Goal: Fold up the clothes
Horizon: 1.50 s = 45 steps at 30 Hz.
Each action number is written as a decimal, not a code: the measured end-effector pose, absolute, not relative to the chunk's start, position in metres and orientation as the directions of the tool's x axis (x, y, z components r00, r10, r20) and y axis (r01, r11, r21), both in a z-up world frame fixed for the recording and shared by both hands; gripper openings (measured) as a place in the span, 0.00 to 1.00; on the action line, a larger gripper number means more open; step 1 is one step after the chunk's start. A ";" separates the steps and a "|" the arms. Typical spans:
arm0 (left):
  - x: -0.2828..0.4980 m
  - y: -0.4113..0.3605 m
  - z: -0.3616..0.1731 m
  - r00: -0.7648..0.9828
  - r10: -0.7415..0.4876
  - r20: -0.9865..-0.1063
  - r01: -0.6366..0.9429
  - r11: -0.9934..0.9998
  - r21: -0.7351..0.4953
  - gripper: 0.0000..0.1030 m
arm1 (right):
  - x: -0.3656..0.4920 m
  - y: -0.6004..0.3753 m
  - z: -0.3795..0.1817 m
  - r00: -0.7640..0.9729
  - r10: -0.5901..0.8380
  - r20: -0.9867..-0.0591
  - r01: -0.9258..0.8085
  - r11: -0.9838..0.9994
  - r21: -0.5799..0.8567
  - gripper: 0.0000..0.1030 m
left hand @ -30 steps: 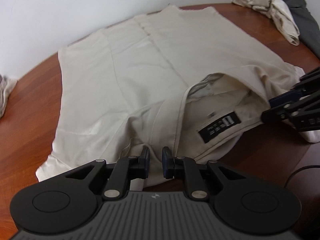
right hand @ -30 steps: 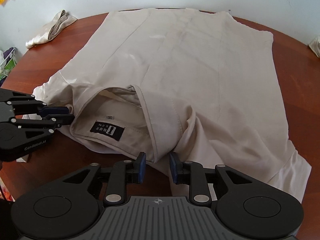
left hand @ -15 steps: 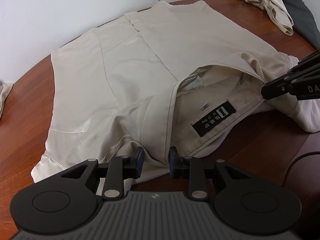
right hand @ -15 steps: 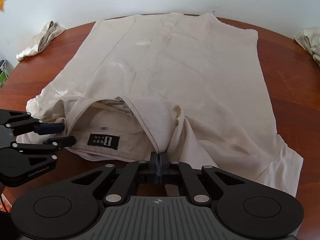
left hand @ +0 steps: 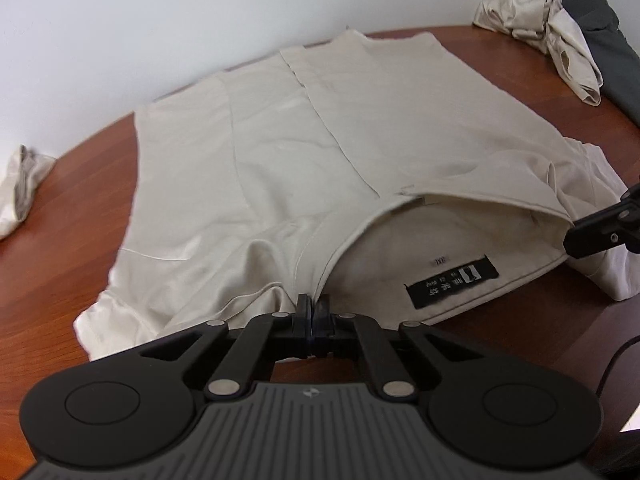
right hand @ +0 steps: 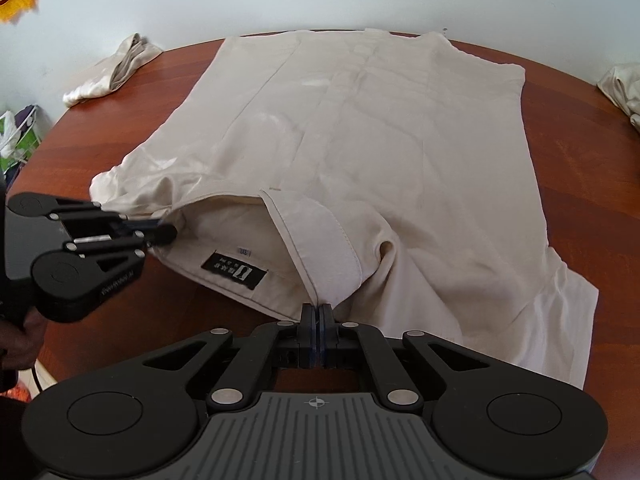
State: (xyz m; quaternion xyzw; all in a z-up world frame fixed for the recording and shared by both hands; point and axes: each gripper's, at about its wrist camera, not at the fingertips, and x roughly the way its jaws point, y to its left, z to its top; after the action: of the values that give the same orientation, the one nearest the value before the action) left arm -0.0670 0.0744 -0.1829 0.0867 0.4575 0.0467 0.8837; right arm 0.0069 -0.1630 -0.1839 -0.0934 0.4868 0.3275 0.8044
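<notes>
A cream shirt [left hand: 300, 140] lies flat on the round wooden table [left hand: 72, 248], its collar and black label [left hand: 452, 280] nearest me. My left gripper [left hand: 313, 306] is shut on the shirt's fabric at the collar's left end. In the right wrist view the same shirt [right hand: 400, 140] spreads away from me, and my right gripper [right hand: 316, 312] is shut on the fold beside the collar's right end. Each tool shows in the other's view: the right gripper [left hand: 568, 240] at the collar's far end, the left gripper [right hand: 166, 232] pinching the shoulder edge near the label [right hand: 234, 270].
A crumpled cream garment [left hand: 532, 12] and a dark grey one [left hand: 600, 36] lie at the table's back right. A small cream cloth [right hand: 116, 68] sits at the back left, and another cloth [right hand: 624, 88] at the right edge. A hand [right hand: 20, 340] holds the left tool.
Both grippers stood open a second ago. The right one closed on the shirt first, then the left one closed on it. The collar now looks pulled wider between them.
</notes>
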 end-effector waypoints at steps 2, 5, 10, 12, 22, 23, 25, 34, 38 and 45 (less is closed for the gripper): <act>-0.079 0.070 -0.175 0.582 0.158 -0.798 -0.010 0.982 0.187 0.03 | -0.001 -0.168 -0.183 0.297 0.442 -0.847 -0.632 0.755 0.173 0.04; -0.100 0.062 -0.167 0.578 0.146 -0.803 -0.012 0.985 0.171 0.03 | -0.014 -0.176 -0.182 0.267 0.452 -0.851 -0.658 0.731 0.182 0.04; -0.142 0.049 -0.166 0.557 0.139 -0.819 -0.010 0.987 0.160 0.03 | -0.036 -0.190 -0.181 0.215 0.466 -0.858 -0.698 0.688 0.198 0.04; -0.157 0.042 -0.167 0.546 0.144 -0.825 -0.020 0.987 0.159 0.03 | -0.045 -0.195 -0.181 0.195 0.471 -0.860 -0.713 0.670 0.205 0.04; -0.204 0.015 -0.169 0.498 0.184 -0.847 -0.084 0.983 0.164 0.03 | -0.074 -0.215 -0.188 0.088 0.468 -0.879 -0.789 0.572 0.225 0.04; -0.207 0.012 -0.169 0.494 0.185 -0.850 -0.086 0.983 0.165 0.03 | -0.075 -0.216 -0.188 0.080 0.467 -0.881 -0.792 0.566 0.228 0.04; -0.211 0.007 -0.170 0.486 0.184 -0.854 -0.085 0.983 0.164 0.03 | -0.078 -0.220 -0.189 0.066 0.463 -0.884 -0.799 0.556 0.231 0.04; -0.223 0.013 -0.168 0.476 0.186 -0.859 -0.140 0.981 0.135 0.12 | -0.074 -0.242 -0.182 0.088 0.477 -0.874 -0.803 0.553 0.221 0.27; -0.226 0.023 -0.162 0.488 0.200 -0.849 -0.177 0.976 0.128 0.15 | -0.057 -0.264 -0.177 0.163 0.465 -0.870 -0.750 0.632 0.197 0.28; -0.228 0.025 -0.154 0.501 0.176 -0.847 -0.166 0.980 0.106 0.27 | -0.026 -0.308 -0.188 0.264 0.385 -0.884 -0.642 0.754 0.137 0.35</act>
State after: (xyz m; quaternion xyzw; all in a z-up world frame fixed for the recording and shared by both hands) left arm -0.2276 0.0252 -0.1537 0.0051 0.4897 0.0988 0.8663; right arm -0.0264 -0.3079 -0.1877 -0.1259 0.5108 0.3273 0.7849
